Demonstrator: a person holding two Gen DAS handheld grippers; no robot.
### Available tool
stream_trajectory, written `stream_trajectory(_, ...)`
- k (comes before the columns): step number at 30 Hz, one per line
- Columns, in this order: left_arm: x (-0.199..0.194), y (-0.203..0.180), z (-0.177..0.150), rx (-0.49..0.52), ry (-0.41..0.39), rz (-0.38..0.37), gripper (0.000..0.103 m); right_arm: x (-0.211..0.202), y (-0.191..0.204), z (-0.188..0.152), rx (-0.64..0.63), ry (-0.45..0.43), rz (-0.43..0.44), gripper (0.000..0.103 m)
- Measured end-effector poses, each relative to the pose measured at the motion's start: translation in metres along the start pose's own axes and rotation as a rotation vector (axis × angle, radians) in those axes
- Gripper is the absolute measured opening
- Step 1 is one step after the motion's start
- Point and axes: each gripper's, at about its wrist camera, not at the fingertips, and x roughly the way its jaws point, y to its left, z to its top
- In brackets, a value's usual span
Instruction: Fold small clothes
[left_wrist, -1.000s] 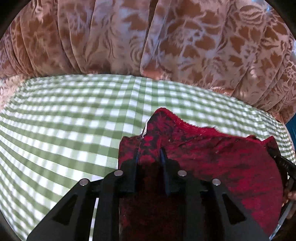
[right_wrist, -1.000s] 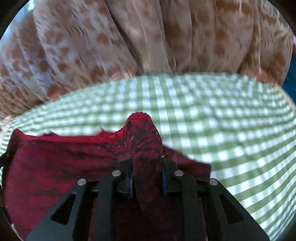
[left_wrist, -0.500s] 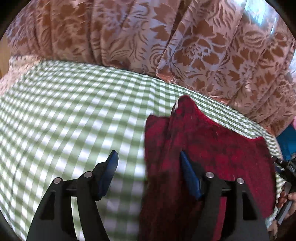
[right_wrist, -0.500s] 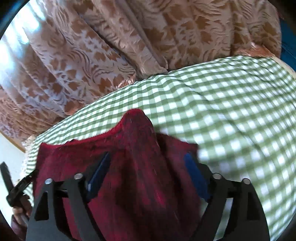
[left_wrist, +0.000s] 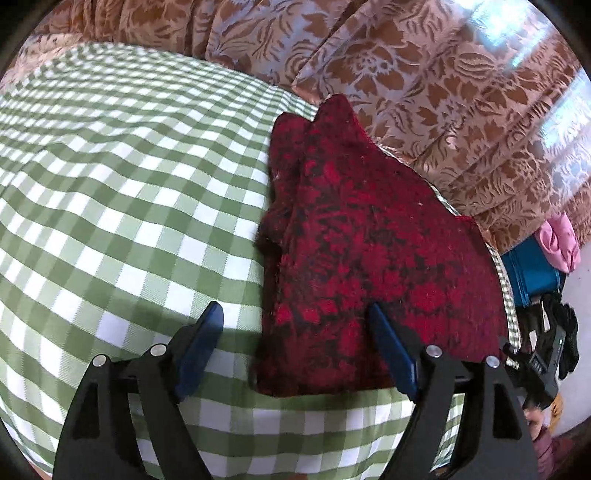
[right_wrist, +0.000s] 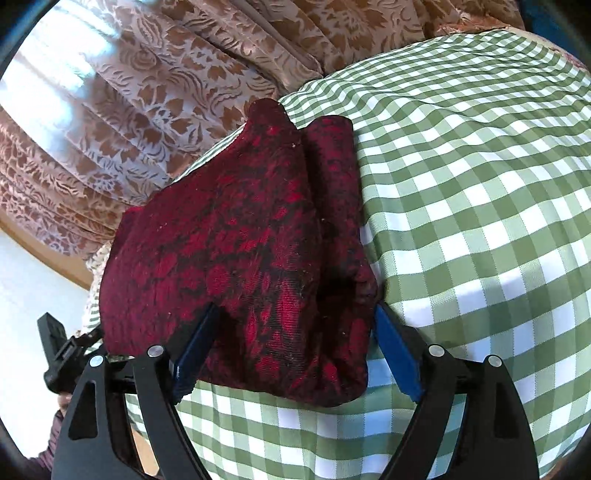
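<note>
A dark red patterned garment lies folded on the green-and-white checked tablecloth. It also shows in the right wrist view. My left gripper is open and empty, its jaws spread over the garment's near left edge. My right gripper is open and empty, its jaws spread around the garment's near right end. Neither gripper holds the cloth.
A brown floral curtain hangs behind the table. A blue box with pink cloth sits at the right beyond the table edge. The other gripper shows at the left edge of the right wrist view.
Both grippers were shut on the garment's raised corners a second ago. Both have opened, let the cloth drop flat, and pulled back from it.
</note>
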Motion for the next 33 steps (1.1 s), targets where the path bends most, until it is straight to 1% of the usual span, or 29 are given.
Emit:
stream_trajectory(1, 0.001, 0.0, 0.0, -0.003, 0.004, 0.005, 0.081, 0.0, -0.001, -0.001, 0.003, -0.002, 0.003, 0.077)
stream_trajectory(2, 0.002, -0.002, 0.0, -0.001, 0.01, 0.013, 0.08, 0.001, -0.002, -0.002, 0.003, -0.005, -0.003, 0.069)
stream_trajectory(3, 0.002, -0.003, 0.001, 0.006, 0.013, 0.014, 0.07, 0.001, -0.003, -0.002, -0.001, -0.007, -0.008, 0.065)
stream_trajectory(4, 0.003, -0.004, 0.0, 0.012, 0.023, 0.006, 0.055, 0.002, -0.004, -0.002, -0.006, -0.009, -0.003, 0.056)
stream_trajectory(5, 0.004, -0.008, -0.001, 0.019, 0.04, -0.013, 0.047, 0.001, -0.006, -0.003, -0.005, -0.009, 0.015, 0.049)
stream_trajectory(7, 0.003, -0.016, -0.003, 0.052, 0.03, 0.01, 0.034, -0.001, -0.008, -0.005, -0.007, -0.009, 0.034, 0.043)
stream_trajectory(8, 0.001, -0.019, -0.003, 0.069, 0.024, 0.02, 0.033, -0.002, -0.008, -0.006, -0.013, -0.01, 0.039, 0.04)
stream_trajectory(10, -0.004, -0.022, -0.004, 0.087, 0.016, 0.032, 0.027, -0.004, -0.009, -0.006, -0.015, -0.011, 0.052, 0.036)
stream_trajectory(12, -0.011, -0.022, -0.003, 0.093, 0.01, 0.034, 0.023, -0.007, -0.008, -0.005, -0.023, -0.014, 0.059, 0.033)
stream_trajectory(16, -0.025, -0.027, -0.007, 0.116, 0.004, 0.028, 0.019, -0.017, -0.004, -0.006, -0.054, -0.03, 0.067, 0.031)
stream_trajectory(18, -0.03, -0.026, -0.01, 0.117, 0.004, 0.019, 0.019, -0.023, -0.004, -0.008, -0.068, -0.026, 0.071, 0.031)
stream_trajectory(21, -0.041, -0.023, -0.024, 0.108, 0.014, -0.005, 0.019, -0.035, -0.005, -0.016, -0.081, -0.011, 0.075, 0.03)
stream_trajectory(26, -0.051, -0.016, -0.048, 0.092, 0.052, -0.037, 0.02, -0.053, -0.003, -0.035, -0.122, 0.032, 0.047, 0.03)
stream_trajectory(27, -0.051, -0.015, -0.051, 0.089, 0.054, -0.037, 0.022, -0.054, -0.005, -0.037, -0.118, 0.044, 0.041, 0.03)
stream_trajectory(28, -0.051, -0.014, -0.052, 0.086, 0.057, -0.041, 0.028, -0.053, -0.006, -0.039, -0.115, 0.058, 0.042, 0.03)
stream_trajectory(30, -0.055, -0.009, -0.05, 0.06, 0.042, -0.03, 0.04, -0.055, -0.006, -0.039, -0.123, 0.07, 0.033, 0.034)
stream_trajectory(32, -0.064, -0.005, -0.043, 0.048, 0.004, -0.033, 0.04, -0.059, -0.003, -0.034, -0.12, 0.073, 0.008, 0.046)
stream_trajectory(33, -0.069, -0.004, -0.039, 0.05, -0.019, -0.027, 0.04, -0.062, -0.002, -0.03, -0.118, 0.064, -0.001, 0.048)
